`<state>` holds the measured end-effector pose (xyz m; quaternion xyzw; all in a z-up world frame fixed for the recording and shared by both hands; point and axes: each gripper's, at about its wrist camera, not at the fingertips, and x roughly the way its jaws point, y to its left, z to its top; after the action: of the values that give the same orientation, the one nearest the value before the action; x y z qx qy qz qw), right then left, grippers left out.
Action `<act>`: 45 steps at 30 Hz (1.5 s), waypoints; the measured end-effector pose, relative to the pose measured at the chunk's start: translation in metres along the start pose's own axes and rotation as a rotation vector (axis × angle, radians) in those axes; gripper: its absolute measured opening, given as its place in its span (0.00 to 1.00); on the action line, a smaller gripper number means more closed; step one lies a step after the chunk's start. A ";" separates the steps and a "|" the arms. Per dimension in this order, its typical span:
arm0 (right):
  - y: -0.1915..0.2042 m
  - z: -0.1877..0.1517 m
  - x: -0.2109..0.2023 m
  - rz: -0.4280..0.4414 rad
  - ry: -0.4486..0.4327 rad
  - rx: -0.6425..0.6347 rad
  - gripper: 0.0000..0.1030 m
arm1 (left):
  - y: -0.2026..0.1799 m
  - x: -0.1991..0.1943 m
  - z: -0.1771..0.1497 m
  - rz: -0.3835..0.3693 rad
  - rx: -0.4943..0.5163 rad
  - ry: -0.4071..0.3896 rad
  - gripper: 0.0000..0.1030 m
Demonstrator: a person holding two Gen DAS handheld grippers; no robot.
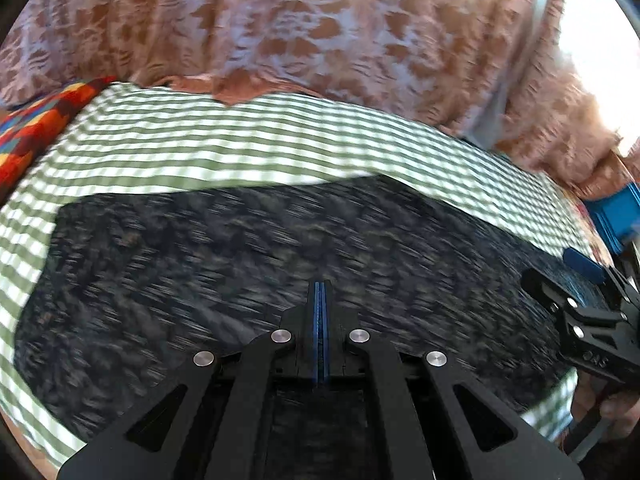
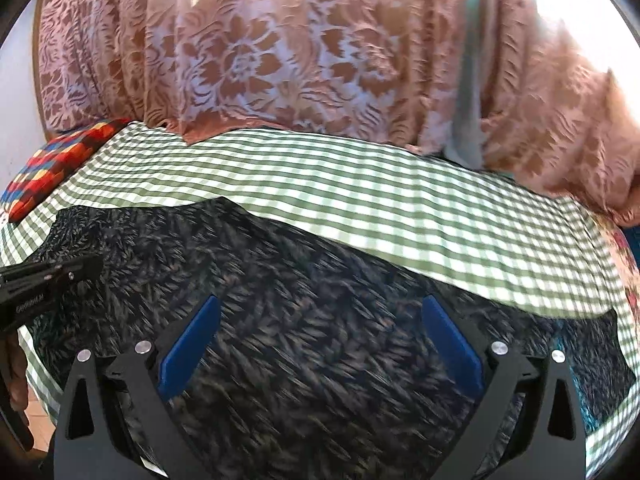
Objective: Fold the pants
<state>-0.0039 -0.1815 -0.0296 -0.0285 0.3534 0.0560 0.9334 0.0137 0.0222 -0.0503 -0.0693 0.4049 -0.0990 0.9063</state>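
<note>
Below, the pants (image 2: pixel 304 320) spread under the right gripper's (image 2: pixel 320 340) wide-spread fingers; the left gripper (image 1: pixel 321 300) is pinched together.

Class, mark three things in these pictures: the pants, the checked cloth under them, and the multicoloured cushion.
pants (image 2: pixel 320 320): right wrist view, middle of the dark patterned fabric.
checked cloth (image 2: pixel 360 184): right wrist view, bare green-and-white stretch behind the pants.
multicoloured cushion (image 1: pixel 36 128): left wrist view, its red and orange face at the left edge.

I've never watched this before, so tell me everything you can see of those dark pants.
The pants are dark, charcoal-looking cloth with a fine leaf-like speckled print, soft and thin. They lie spread flat on the green-and-white checked cloth, with straight edges. Both tongs are over them: the left tongs shut, the right tongs wide open. Waistband and legs can't be told apart.
</note>
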 end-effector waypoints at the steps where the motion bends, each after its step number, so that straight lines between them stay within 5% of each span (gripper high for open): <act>1: -0.006 -0.004 -0.002 -0.009 0.002 0.011 0.98 | -0.010 0.000 -0.002 -0.022 0.017 0.001 0.37; 2: -0.015 -0.008 -0.005 -0.021 0.007 0.029 0.98 | -0.016 -0.001 -0.004 -0.041 0.022 -0.008 0.64; 3: -0.023 -0.012 -0.007 -0.031 0.010 0.046 0.98 | -0.021 -0.004 -0.006 -0.069 0.024 -0.031 0.67; 17: -0.130 -0.062 -0.041 -0.278 0.059 0.196 0.98 | -0.091 0.029 -0.011 -0.146 0.178 0.085 0.76; 27: -0.197 -0.090 -0.068 -0.430 0.098 0.296 0.98 | -0.111 0.047 -0.020 -0.109 0.264 0.137 0.78; 31: -0.268 -0.119 -0.098 -0.296 0.079 0.635 0.94 | -0.108 0.051 -0.019 -0.125 0.242 0.152 0.82; 35: -0.335 -0.162 -0.120 -0.176 0.046 0.976 0.63 | -0.108 0.054 -0.020 -0.140 0.237 0.161 0.86; 37: -0.351 -0.174 -0.125 -0.161 0.025 1.049 0.55 | -0.108 0.056 -0.019 -0.150 0.233 0.170 0.89; 45: -0.390 -0.192 -0.108 -0.062 -0.027 1.187 0.49 | -0.105 0.065 -0.016 -0.188 0.219 0.215 0.96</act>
<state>-0.1621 -0.5955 -0.0966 0.4886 0.3114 -0.1782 0.7953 0.0310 -0.0960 -0.0858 0.0034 0.4782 -0.2335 0.8466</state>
